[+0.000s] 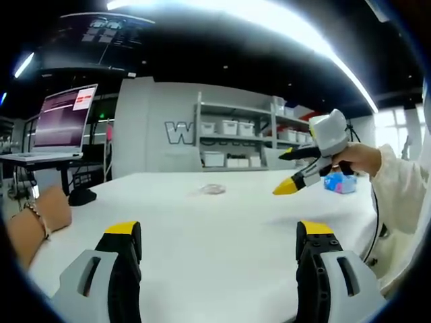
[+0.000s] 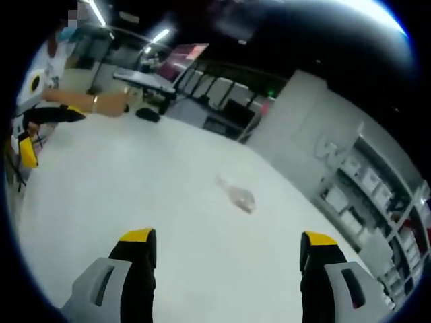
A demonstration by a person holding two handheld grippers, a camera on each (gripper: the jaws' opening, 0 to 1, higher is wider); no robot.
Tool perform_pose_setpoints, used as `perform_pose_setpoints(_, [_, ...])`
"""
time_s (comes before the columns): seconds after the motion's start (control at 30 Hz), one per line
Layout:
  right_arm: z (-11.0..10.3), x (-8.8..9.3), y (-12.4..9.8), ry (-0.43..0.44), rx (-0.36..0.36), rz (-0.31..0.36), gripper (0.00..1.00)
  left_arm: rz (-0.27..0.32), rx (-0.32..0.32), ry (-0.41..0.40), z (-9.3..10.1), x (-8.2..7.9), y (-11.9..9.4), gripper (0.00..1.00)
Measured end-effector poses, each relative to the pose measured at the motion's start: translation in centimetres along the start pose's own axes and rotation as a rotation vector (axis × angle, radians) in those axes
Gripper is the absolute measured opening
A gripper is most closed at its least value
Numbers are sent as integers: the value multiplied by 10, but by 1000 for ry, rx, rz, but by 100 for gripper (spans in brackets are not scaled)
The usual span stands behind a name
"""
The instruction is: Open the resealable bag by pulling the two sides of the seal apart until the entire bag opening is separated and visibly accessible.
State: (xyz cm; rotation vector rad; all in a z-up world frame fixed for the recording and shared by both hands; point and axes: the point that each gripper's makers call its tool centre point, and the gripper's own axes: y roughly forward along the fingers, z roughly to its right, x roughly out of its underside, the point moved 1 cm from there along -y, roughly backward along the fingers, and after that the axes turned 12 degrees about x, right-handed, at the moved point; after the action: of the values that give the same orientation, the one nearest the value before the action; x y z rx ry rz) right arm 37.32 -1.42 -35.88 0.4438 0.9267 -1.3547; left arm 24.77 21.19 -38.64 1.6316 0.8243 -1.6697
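both hand-held grippers agape, empty; resealable bag [image 2: 237,195] flat on table [image 2: 135,182], long axis diagonal

White bench [image 1: 222,235] across the foreground; open laptop [image 1: 60,121] at its far left, shelving [image 1: 246,138] with white bins behind, small blue box [image 1: 340,183] far right

I'm holding my left gripper [image 1: 219,241] wide open above the white table [image 1: 222,269] — what's probably the bag [image 1: 213,190] is lying far ahead, right gripper [image 1: 296,183] hovering beyond.
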Motion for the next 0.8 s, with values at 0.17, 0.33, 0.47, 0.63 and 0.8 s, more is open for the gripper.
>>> perform_pose_setpoints(0.17, [-1, -1, 4, -30, -1, -4, 89, 2, -2, -2, -1, 0, -1, 94])
perform_pose_setpoints(0.33, [-1, -2, 8, -67, 5, -3, 89, 0, 0, -1, -2, 0, 0, 94])
perform_pose_setpoints(0.47, [-3, -5, 12, -82, 8, 3, 88, 2, 3, -2, -2, -1, 1, 94])
perform_pose_setpoints(0.63, [-7, -7, 17, -84, -1, 4, 88, -1, 5, -1, -2, 0, 1, 94])
perform_pose_setpoints(0.8, [-8, -8, 21, -87, 0, 4, 88, 1, 2, -2, -3, -1, 0, 94])
